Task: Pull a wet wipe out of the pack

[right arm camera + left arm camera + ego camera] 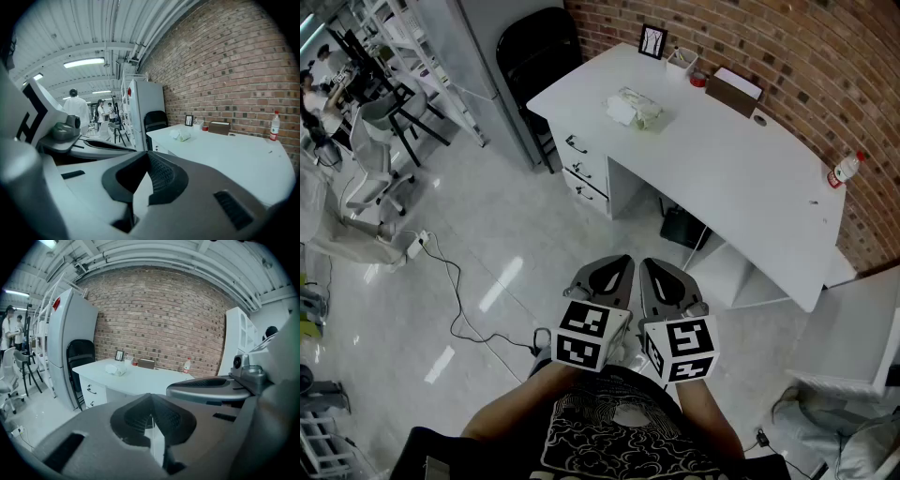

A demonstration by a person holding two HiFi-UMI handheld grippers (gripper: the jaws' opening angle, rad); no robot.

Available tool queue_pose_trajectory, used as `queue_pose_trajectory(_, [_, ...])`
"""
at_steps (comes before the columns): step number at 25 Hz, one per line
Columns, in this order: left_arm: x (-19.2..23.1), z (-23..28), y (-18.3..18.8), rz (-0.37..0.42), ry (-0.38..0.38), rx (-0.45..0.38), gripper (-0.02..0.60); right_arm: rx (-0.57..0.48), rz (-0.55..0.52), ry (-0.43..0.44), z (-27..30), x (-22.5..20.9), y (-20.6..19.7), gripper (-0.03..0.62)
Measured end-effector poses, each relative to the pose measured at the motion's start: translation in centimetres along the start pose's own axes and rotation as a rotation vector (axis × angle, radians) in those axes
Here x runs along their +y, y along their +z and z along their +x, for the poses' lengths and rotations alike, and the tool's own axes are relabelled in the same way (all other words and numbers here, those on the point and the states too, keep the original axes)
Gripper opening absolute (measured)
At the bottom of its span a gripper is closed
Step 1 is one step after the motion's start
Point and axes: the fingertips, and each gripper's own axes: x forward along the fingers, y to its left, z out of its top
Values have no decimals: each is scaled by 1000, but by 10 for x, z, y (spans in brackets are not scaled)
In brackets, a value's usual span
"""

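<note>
While the soft pale-green and white wet wipe pack (635, 106) lies on the white desk surface (741, 169), well apart from both tools, the task looks not yet begun; the left gripper (614, 267) and the right gripper (659, 272) hang side by side close to the person's chest, over the glossy grey floor (487, 309); each one's fingers are pressed together with nothing between them; the step in hand seems to be the approach; next, I judge, the person must reach the surface, spread the fingers, steady the pack with one gripper and pinch a wipe with the other
</note>
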Motion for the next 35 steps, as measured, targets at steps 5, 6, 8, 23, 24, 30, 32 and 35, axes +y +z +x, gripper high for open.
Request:
queue_pose_trajectory(5, [-2, 3, 2, -3, 4, -5, 11, 4, 4, 9, 0, -4, -2, 17])
queue_pose_trajectory(6, [-3, 3, 2, -2, 3, -5, 11, 4, 8, 12, 0, -4, -2, 17])
queue_pose_trajectory(8, [-1, 5, 2, 4, 2, -6, 11, 0, 12, 16, 2, -4, -2, 18])
queue_pose_trajectory(23, [59, 38, 21, -8, -18, -14, 11, 14, 10, -9, 70, -5, 14, 18])
queue_pose_trajectory(24, [65, 42, 24, -10, -21, -14, 11, 16, 10, -13, 77, -6, 15, 18])
queue_pose_trajectory(30, [100, 67, 36, -16, -57, -4, 11, 33, 18, -47, 118, -14, 25, 18])
queue_pose_trajectory(32, [112, 75, 41, -18, -71, -1, 11, 38, 21, -62, 132, -16, 30, 18])
queue_pose_trajectory(35, [130, 85, 51, -16, -94, 5, 11, 45, 26, -83, 153, -17, 39, 18])
